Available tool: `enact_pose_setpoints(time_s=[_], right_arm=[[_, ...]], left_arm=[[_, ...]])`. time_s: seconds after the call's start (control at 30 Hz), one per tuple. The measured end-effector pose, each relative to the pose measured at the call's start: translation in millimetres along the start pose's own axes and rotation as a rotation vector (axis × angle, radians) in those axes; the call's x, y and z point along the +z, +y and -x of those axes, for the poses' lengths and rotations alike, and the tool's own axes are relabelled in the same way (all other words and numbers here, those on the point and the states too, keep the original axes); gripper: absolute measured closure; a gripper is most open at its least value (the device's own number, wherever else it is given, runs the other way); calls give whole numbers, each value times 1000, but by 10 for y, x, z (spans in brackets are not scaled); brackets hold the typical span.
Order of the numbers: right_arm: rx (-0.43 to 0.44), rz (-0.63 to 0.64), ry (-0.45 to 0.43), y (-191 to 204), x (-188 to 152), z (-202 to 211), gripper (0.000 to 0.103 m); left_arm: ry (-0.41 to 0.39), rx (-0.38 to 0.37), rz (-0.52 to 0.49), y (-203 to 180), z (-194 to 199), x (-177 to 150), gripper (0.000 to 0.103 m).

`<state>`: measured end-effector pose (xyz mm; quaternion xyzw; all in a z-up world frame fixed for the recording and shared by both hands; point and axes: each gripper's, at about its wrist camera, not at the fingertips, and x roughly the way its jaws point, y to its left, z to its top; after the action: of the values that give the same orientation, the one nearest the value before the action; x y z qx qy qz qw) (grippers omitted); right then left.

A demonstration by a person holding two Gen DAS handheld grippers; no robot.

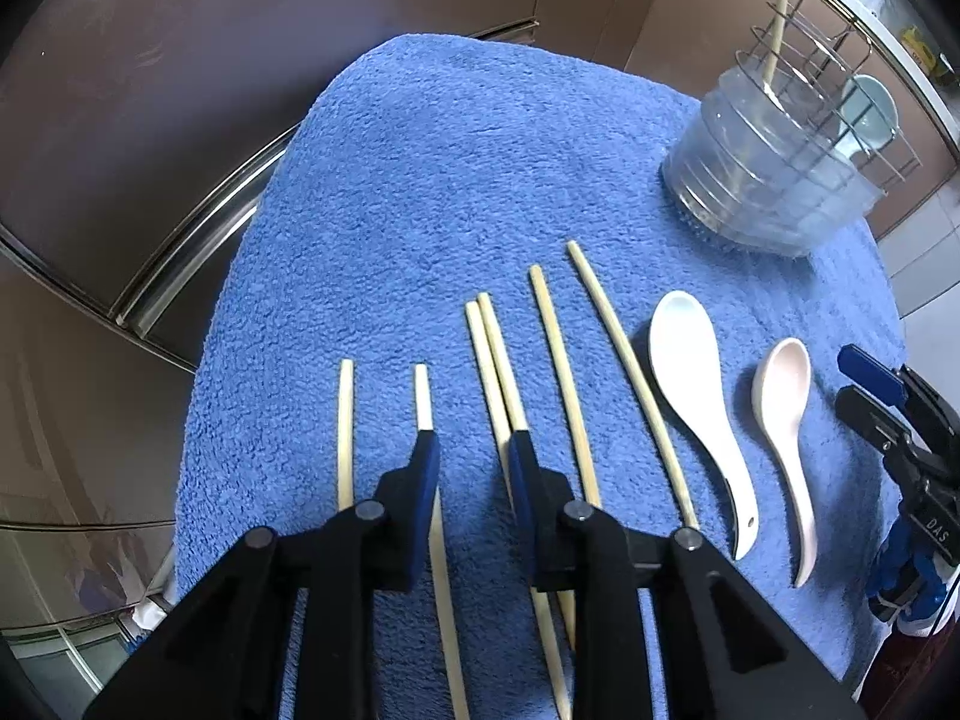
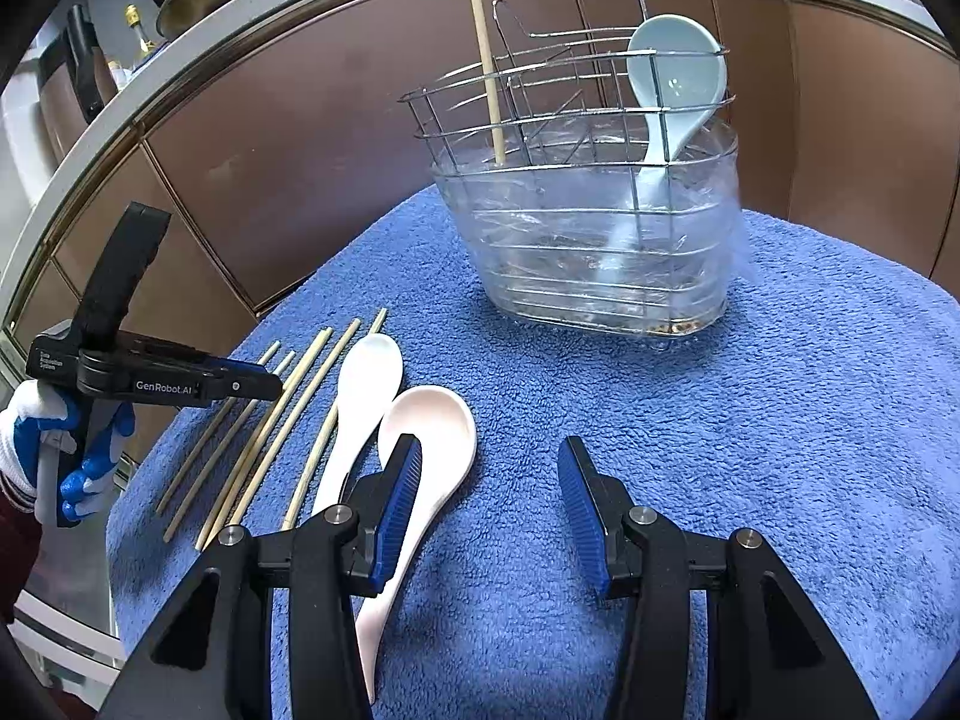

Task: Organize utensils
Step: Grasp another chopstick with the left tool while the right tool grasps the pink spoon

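Note:
Several pale chopsticks (image 1: pixel 558 372) lie side by side on a blue towel (image 1: pixel 456 180). My left gripper (image 1: pixel 474 447) hangs low over them, jaws narrowly apart; one chopstick (image 1: pixel 422 396) runs under its left finger and no pad presses on it. Right of the chopsticks lie a white spoon (image 1: pixel 690 372) and a pink spoon (image 2: pixel 438 420). My right gripper (image 2: pixel 489 471) stands open above the towel, its left finger over the pink spoon. At the towel's far end, a wire caddy (image 2: pixel 594 240) holds one upright chopstick (image 2: pixel 489 78) and a light blue spoon (image 2: pixel 672 78).
Brown cabinet fronts (image 2: pixel 312 150) curve behind the towel, with a steel rail (image 1: pixel 198 240) at the left. A gloved hand (image 2: pixel 36 438) holds the left gripper (image 2: pixel 267 387). Bottles (image 2: pixel 84 60) stand on the counter at the far left. Bare towel lies right of the spoons.

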<state>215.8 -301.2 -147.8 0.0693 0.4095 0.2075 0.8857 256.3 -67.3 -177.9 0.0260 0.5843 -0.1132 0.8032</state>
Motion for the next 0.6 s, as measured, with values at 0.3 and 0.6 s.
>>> enact_pose_setpoints(time_s=[0.3,0.6], right_arm=[[1,-4,7,-62,11,-39,56],[7,0,9,-69,25,-13,56]], left_arm=[[-5,22,-44,-87,44,-52,82],[21,-6,-13,1,-29,-7,86]])
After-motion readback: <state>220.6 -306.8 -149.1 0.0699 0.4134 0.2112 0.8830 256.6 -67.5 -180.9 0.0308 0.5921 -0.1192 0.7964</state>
